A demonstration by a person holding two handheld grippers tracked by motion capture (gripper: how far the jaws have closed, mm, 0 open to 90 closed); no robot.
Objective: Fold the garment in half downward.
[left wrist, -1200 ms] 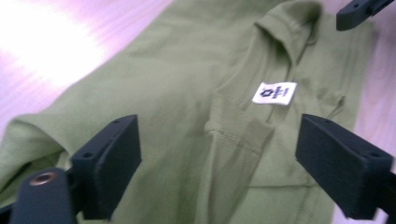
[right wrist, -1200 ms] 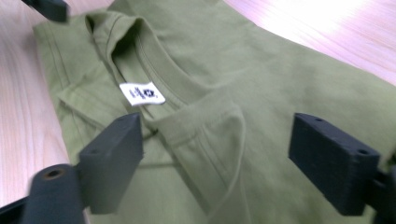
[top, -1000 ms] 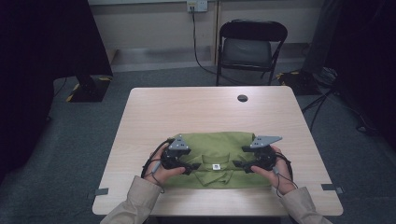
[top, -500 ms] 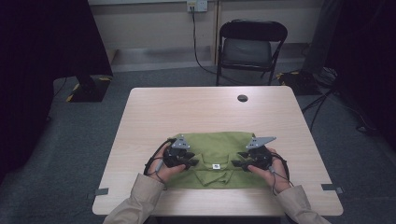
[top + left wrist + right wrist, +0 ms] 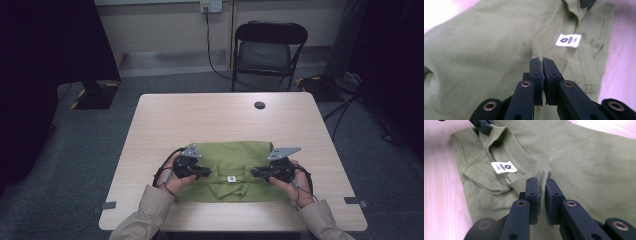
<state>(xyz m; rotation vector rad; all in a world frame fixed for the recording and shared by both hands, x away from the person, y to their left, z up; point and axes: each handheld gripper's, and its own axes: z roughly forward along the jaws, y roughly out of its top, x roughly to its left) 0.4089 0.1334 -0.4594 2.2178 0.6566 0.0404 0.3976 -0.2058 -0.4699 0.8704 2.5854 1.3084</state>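
Note:
An olive-green shirt point(image 5: 235, 155) lies folded on the near half of the table, collar toward the person, with a white neck label point(image 5: 231, 178). My left gripper point(image 5: 207, 172) sits at the collar's left side. Its jaws have just been closing and now pinch a fold of fabric point(image 5: 537, 50) between them, left of the label point(image 5: 568, 40). My right gripper point(image 5: 254, 172) sits at the collar's right side. Its jaws have also just been closing and now clamp a bunched ridge of cloth point(image 5: 542, 171) beside the label point(image 5: 504, 167).
The light wooden table point(image 5: 200, 115) has a small dark round hole point(image 5: 259, 105) near its far edge. A black folding chair point(image 5: 270, 50) stands beyond it. Cables run across the floor at the right point(image 5: 350, 105).
Both pairs of jaws have closed onto the shirt fabric by the collar. The hands have stayed almost where they were.

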